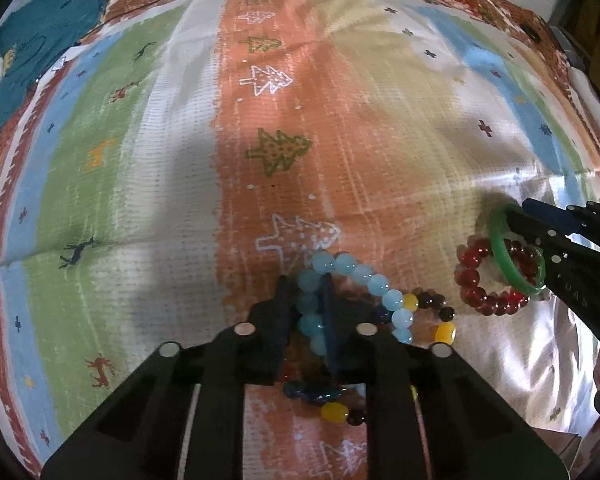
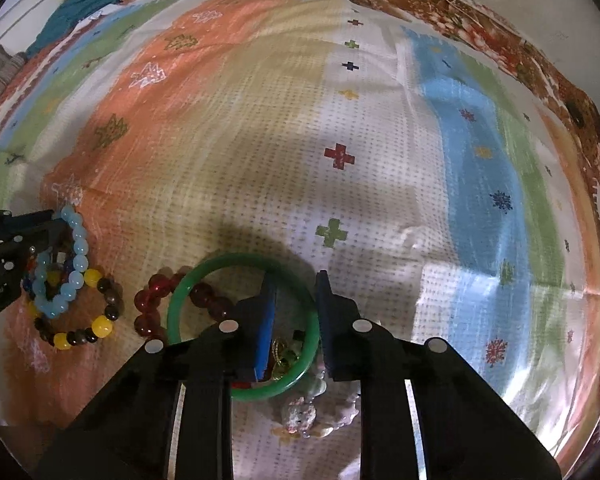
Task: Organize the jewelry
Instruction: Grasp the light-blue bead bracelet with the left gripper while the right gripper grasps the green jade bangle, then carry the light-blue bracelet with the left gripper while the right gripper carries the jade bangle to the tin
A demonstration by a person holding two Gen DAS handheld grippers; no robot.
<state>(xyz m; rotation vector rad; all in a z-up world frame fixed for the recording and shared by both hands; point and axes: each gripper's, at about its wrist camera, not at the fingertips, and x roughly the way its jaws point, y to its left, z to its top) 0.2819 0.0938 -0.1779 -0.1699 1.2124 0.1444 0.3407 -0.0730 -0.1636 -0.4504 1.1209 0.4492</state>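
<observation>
Striped cloth (image 1: 148,168) | left jaws pinch blue bracelet (image 1: 342,264) | right jaws apparently astride green bangle (image 2: 236,260)

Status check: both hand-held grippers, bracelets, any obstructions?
Left hand-held gripper closed on light blue bead bracelet. Right hand-held gripper straddles green bangle rim, jaws not closed. Bangle overlaps red bead bracelet; small trinkets beneath.

We see a striped cloth (image 1: 148,152) printed with trees, deer and crosses, a floral-bordered sheet (image 2: 452,12) beyond its far edge, and a teal garment (image 1: 40,40) at far left.
</observation>
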